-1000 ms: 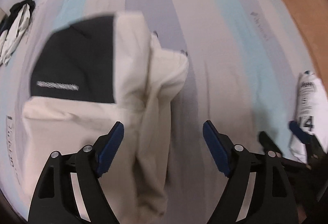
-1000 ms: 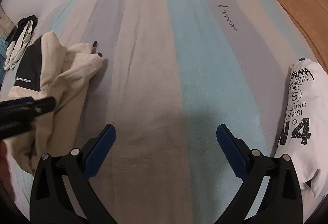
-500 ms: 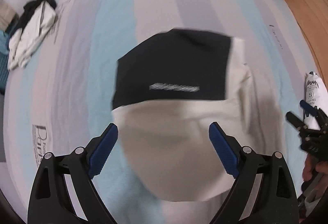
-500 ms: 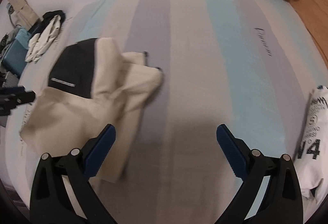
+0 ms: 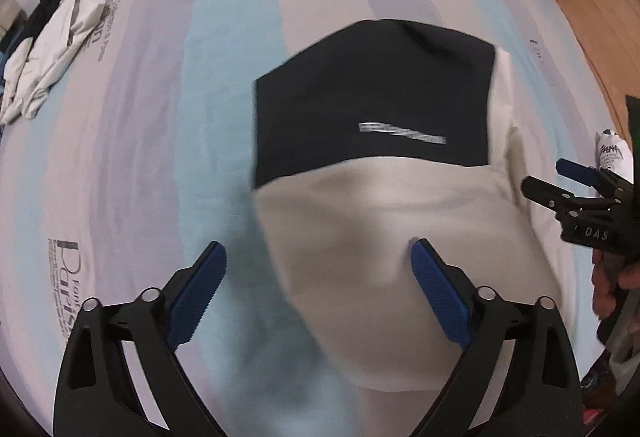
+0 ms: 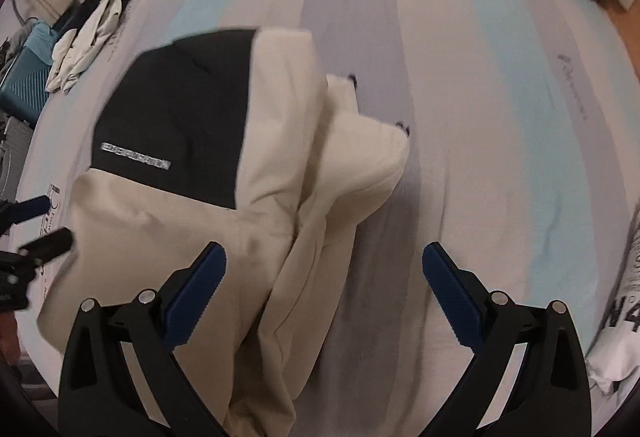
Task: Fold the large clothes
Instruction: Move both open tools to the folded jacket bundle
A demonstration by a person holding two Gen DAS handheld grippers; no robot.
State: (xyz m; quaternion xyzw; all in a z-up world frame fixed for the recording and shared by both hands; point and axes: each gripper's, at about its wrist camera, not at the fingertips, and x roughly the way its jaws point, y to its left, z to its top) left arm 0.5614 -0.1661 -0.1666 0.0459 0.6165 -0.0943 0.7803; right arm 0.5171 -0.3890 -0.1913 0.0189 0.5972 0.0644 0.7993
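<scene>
I see the cream-and-black fabric jacket (image 5: 400, 221) lying on the striped bed (image 5: 168, 125), directly below my left hand-held gripper (image 5: 318, 289), whose jaws are opening around nothing. My right hand-held gripper (image 6: 324, 293), jaws apart, hangs over its right edge.

On the sheet (image 5: 132, 197) at my left I read "Paris". The other gripper (image 5: 576, 189) carries "DAS". The white shirt (image 6: 624, 301) at the right shows "N4". The strip on my jacket (image 5: 400, 133) is too blurred.
</scene>
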